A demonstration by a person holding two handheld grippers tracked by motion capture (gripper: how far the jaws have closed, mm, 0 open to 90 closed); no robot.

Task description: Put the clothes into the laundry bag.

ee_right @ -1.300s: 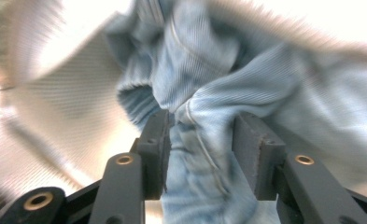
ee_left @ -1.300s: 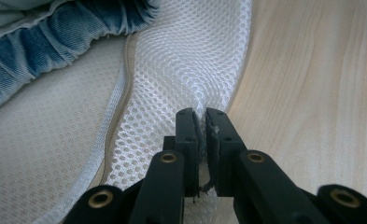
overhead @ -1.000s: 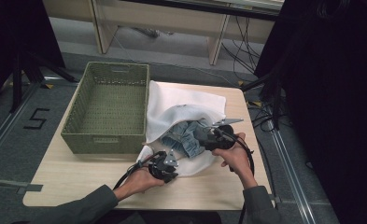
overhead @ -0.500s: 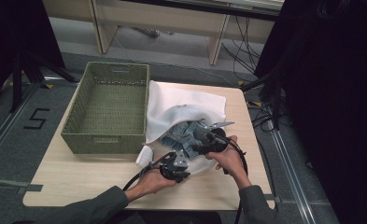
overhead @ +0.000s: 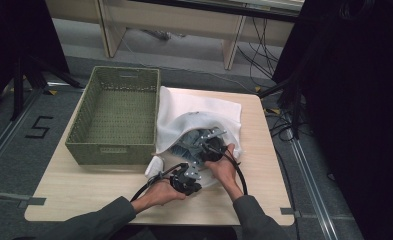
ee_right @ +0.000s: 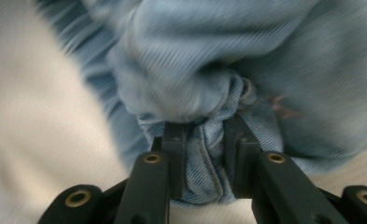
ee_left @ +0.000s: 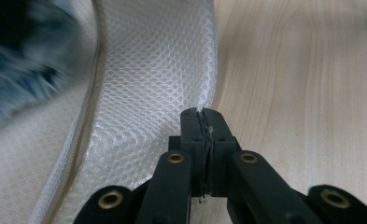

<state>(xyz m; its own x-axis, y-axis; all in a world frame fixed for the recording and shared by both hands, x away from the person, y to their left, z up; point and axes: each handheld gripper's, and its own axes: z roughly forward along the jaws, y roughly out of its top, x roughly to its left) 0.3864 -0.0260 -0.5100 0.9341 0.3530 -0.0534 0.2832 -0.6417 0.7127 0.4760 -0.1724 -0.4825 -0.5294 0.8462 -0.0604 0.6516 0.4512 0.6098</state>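
A white mesh laundry bag (overhead: pixel 194 112) lies on the table right of the basket, its mouth facing the person. Blue denim jeans (overhead: pixel 188 141) bulge from that mouth. My left gripper (overhead: pixel 184 172) is shut on the bag's rim at the near edge; in the left gripper view the mesh bag (ee_left: pixel 148 79) is pinched between the closed jaws of my left gripper (ee_left: pixel 203 122). My right gripper (overhead: pixel 200 145) reaches into the bag's mouth. In the right gripper view, my right gripper (ee_right: pixel 201 135) is shut on a bunched fold of the jeans (ee_right: pixel 218 70).
A green woven basket (overhead: pixel 115 114) stands open on the table's left half, touching the bag. Bare wooden tabletop (overhead: pixel 84 190) lies in front of the basket and to the right of the bag. Black cables trail from both grippers toward the person.
My left gripper has slid right along the bag's near rim. The right gripper has moved left and closer to the person, deeper at the bag's mouth, now gripping denim.
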